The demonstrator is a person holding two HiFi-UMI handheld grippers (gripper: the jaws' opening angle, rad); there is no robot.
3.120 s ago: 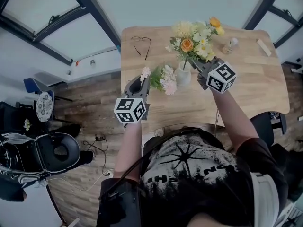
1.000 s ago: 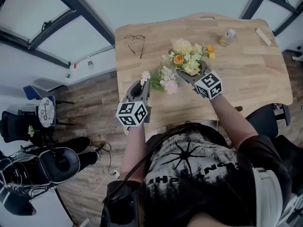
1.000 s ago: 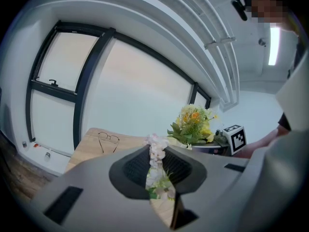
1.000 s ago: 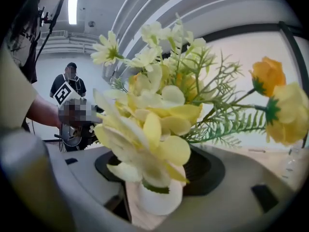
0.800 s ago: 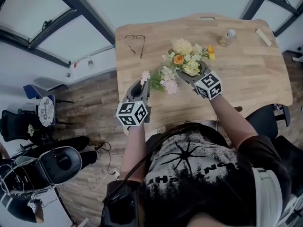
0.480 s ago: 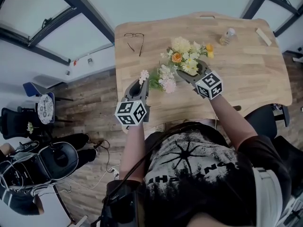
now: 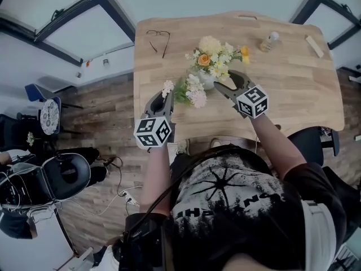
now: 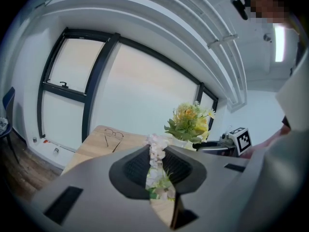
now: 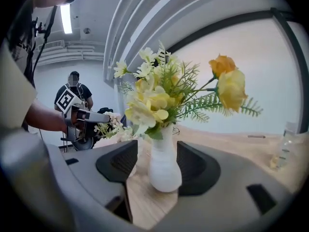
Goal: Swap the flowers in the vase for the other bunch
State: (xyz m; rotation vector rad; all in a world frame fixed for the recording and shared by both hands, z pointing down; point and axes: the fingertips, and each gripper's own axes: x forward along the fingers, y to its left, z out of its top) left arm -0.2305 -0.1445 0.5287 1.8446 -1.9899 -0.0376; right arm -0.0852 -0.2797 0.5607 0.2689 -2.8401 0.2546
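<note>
**Step in hand:** the swap is not yet made. The yellow-and-orange artificial bunch (image 7: 214,56) stands in the small white ribbed vase (image 9: 164,167), and the vase rests on the pale wooden counter (image 7: 293,81), left of its middle.

**Your left tongs** (image 7: 163,96): narrow, clamped on the stems of the pink-and-white bunch (image 7: 190,91), which is held just beside the vase on its left.

**Your right tongs** (image 7: 221,82): wide, one jaw on each side of the vase body, with no pad clearly pressing on it.

**Next move, as judged:** draw the yellow bunch straight up out of the neck. That calls for a grip on its stems and something to steady the light vase.

**Room:**
- The counter's left edge lies close under your left tongs.
- The near edge runs just below both tongs.
- To the right there is broad bare wood, good for laying the old bunch down.
- The wire spectacles (image 7: 157,39), small clear bottle (image 7: 269,41) and wooden block (image 7: 314,46) sit well apart along the far side.
</note>
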